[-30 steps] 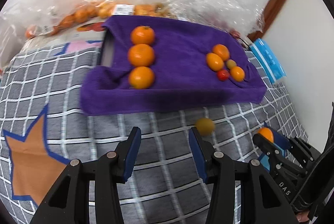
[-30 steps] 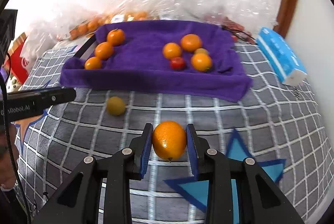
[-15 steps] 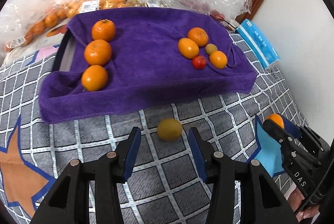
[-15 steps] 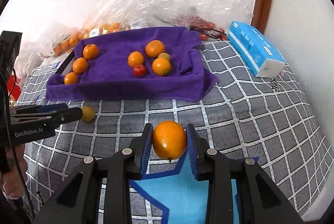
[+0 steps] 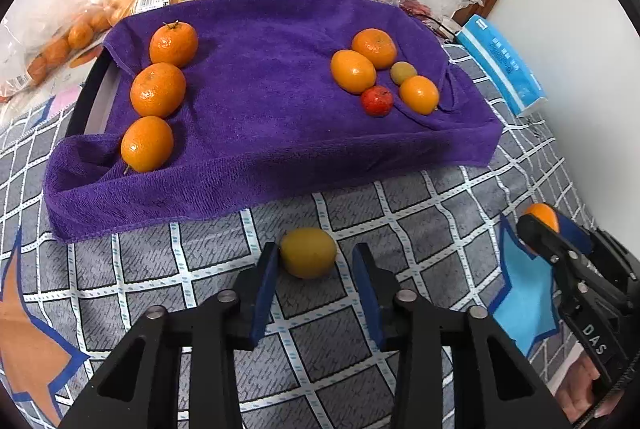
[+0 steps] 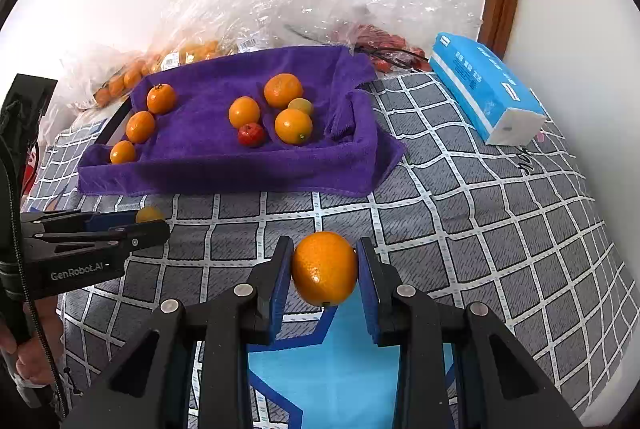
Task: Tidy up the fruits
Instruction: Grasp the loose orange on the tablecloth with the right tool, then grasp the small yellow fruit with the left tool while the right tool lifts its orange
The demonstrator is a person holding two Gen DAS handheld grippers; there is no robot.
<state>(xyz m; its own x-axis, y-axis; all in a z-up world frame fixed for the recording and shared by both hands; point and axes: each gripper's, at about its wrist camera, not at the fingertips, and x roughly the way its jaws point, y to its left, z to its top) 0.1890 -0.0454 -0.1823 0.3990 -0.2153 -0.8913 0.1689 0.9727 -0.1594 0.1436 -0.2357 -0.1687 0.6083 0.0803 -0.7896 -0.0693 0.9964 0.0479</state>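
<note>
Left hand-held gripper (image 5: 314,265) released, straddling lemon (image 5: 308,252): firm, round, rolls; grip at widest pt. Right hand-held gripper (image 6: 324,269) grasping orange (image 6: 324,268).

Orange (image 6: 324,268) between right claw (image 6: 324,281) pads, above checked cloth (image 6: 480,229).

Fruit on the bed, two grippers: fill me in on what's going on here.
A person is sorting fruit onto a purple towel with a gripper in each hand. The right gripper holds an orange between its jaws, above the checked blanket. The left gripper is open, its jaws on either side of a yellowish fruit lying on the blanket just short of the towel, not yet gripped. On the towel, three oranges sit in a row on the left and five mixed small fruits cluster on the right.
</note>
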